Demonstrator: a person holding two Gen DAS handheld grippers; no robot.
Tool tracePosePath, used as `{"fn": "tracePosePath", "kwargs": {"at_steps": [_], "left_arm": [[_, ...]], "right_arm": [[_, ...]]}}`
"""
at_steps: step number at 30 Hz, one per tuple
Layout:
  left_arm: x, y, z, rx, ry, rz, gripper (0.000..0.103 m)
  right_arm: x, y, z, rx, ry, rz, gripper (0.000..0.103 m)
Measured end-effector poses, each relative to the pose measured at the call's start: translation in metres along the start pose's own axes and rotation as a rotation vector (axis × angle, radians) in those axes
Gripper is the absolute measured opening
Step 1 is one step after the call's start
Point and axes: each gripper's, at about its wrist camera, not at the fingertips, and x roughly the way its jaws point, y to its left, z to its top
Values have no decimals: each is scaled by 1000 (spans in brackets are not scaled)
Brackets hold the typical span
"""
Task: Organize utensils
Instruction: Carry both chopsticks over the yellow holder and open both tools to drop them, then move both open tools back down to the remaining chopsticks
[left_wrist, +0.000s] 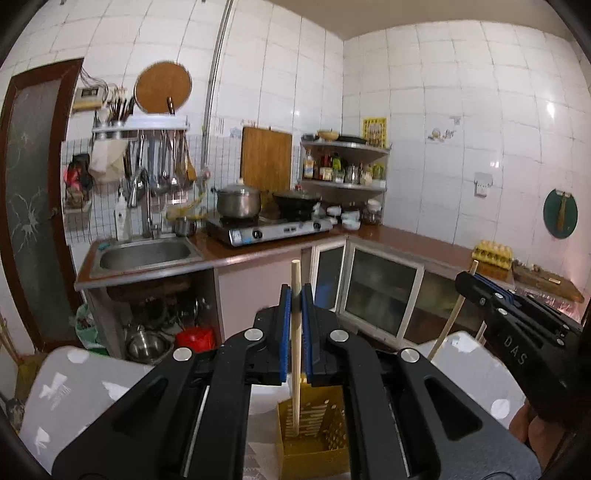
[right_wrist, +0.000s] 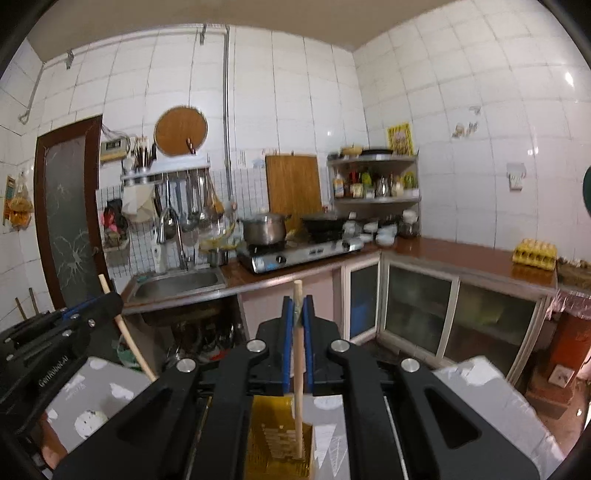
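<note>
Left wrist view: the left tongs (left_wrist: 296, 295) are pinching a wooden chopstick (left_wrist: 295, 332) upright over the yellow perforated holder (left_wrist: 314, 432) on the grey table (left_wrist: 74, 387). Right wrist view: the right tongs (right_wrist: 297, 306) are clamping a second chopstick (right_wrist: 298, 354), its tip hanging inside that holder. Looks like the drop-in step; next, I'd guess, is lowering both straight and letting go. Both tongs are pointing slightly downward, side by side.
</note>
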Motion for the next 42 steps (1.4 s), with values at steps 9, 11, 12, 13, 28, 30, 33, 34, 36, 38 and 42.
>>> {"fn": "tracePosePath", "kwargs": {"at_steps": [9,11,12,13,28,30,33,34,36,38,42], "left_arm": [[34,15,-44,-6,127,33,5],[28,21,-46,-17,144,40,9],[24,23,-46,-22,150,44,13],[20,25,-46,-27,152,50,27],[-137,54,-37,-34,84,144,95],[-148,54,-45,-26,86,149,97],[-162,55,-65,-15,108,157,98],[-164,55,-70,-15,116,157,98],[-166,59,-86,-21,144,156,98],[-166,62,-101,-28,170,160,98],[-156,67,-134,-48,236,159,98]], "right_arm": [[26,-7,-45,-19,143,-5,7],[23,-9,-47,-18,164,-13,8],[18,-10,-48,-17,169,-20,20],[14,-11,-48,-14,169,-22,32],[-127,-30,-57,40,169,-36,62],[-139,-29,-67,31,181,-38,62],[-150,-28,-87,29,211,-48,62],[-152,-29,-96,27,225,-50,62],[-153,-30,-111,22,249,-64,62],[-153,-31,-129,28,280,-74,62],[-144,-28,-167,20,343,-102,62]]}}
